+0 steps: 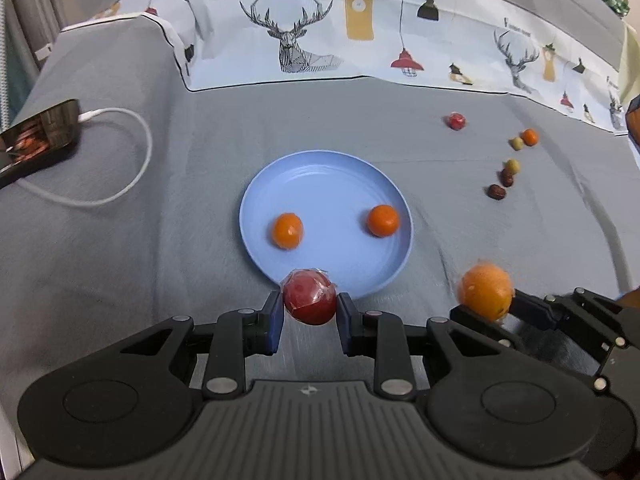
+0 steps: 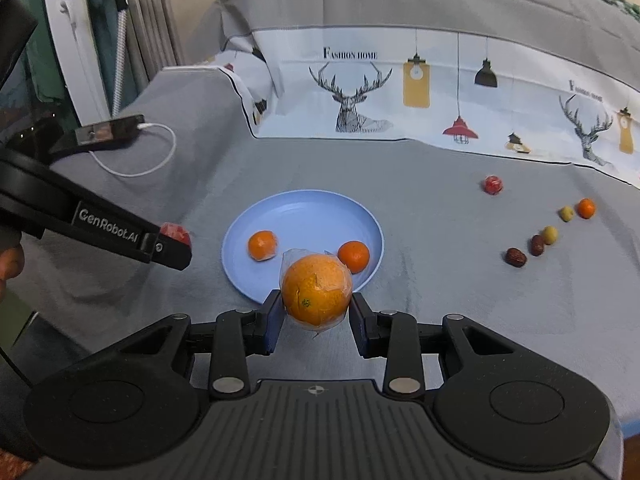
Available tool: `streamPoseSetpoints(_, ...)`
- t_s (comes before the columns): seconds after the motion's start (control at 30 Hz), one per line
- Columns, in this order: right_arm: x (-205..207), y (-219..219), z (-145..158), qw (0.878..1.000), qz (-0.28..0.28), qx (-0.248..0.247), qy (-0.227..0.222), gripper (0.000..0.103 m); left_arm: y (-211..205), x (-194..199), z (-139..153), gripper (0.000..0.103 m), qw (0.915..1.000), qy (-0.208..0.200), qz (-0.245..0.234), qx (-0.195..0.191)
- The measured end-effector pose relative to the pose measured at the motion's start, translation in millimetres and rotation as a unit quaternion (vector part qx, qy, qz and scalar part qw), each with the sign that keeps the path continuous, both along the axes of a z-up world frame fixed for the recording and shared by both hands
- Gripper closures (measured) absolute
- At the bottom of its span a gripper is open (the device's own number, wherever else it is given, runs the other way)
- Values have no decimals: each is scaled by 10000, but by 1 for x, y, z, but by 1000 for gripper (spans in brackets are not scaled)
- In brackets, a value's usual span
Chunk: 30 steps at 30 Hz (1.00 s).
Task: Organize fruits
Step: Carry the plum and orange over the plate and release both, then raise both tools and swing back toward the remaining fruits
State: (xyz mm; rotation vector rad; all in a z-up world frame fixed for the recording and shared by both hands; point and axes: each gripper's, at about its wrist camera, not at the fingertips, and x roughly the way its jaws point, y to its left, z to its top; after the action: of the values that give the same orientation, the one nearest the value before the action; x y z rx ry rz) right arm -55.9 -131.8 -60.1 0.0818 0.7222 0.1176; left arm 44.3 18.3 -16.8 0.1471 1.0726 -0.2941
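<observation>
Left wrist view: the left gripper (image 1: 310, 312) grasps a wrapped red fruit (image 1: 309, 297) at the blue plate's (image 1: 320, 176) near rim. The right gripper (image 2: 316, 312) clenches a wrapped orange (image 2: 316, 290)

Grey cloth (image 1: 120, 248) over table — black device (image 1: 44, 132) with white cable (image 1: 136, 160), deer-print fabric (image 1: 320, 32) behind.

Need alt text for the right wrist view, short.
The right gripper holds a plastic-wrapped orange above the near rim of a blue plate carrying two small oranges. The left gripper, at left, holds a wrapped red fruit; more small fruits lie on the grey cloth at right.
</observation>
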Motion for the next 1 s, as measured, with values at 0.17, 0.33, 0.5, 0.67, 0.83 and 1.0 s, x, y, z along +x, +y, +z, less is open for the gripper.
streamPoseSetpoints(0.17, 40, 2, -18, 9998, 25, -70, 181, 66, -13, 41, -21, 72, 9998, 158, -41, 77)
streamPoseSetpoints(0.33, 81, 1, -39, 9993, -15, -112, 347, 66, -28, 83, -44, 72, 9993, 305, -51, 186)
streamPoseSetpoints(0.5, 110, -3, -59, 9984, -5, -74, 563, 66, -39, 112, -69, 71, 9983, 455, -75, 352)
streamPoseSetpoints(0.67, 129, -11, -66, 9969, -245, -20, 745, 28, -41, 131, -74, 7, 9970, 574, 144, 495)
streamPoseSetpoints(0.83, 102, -31, -37, 9974, -516, 197, 470, 12, -45, 122, -34, 1, 9971, 314, 71, 697)
streamPoseSetpoints(1.0, 46, -60, -1, 9950, -899, 305, 303, 11, -45, 102, 43, 1, 9985, 348, 242, 335)
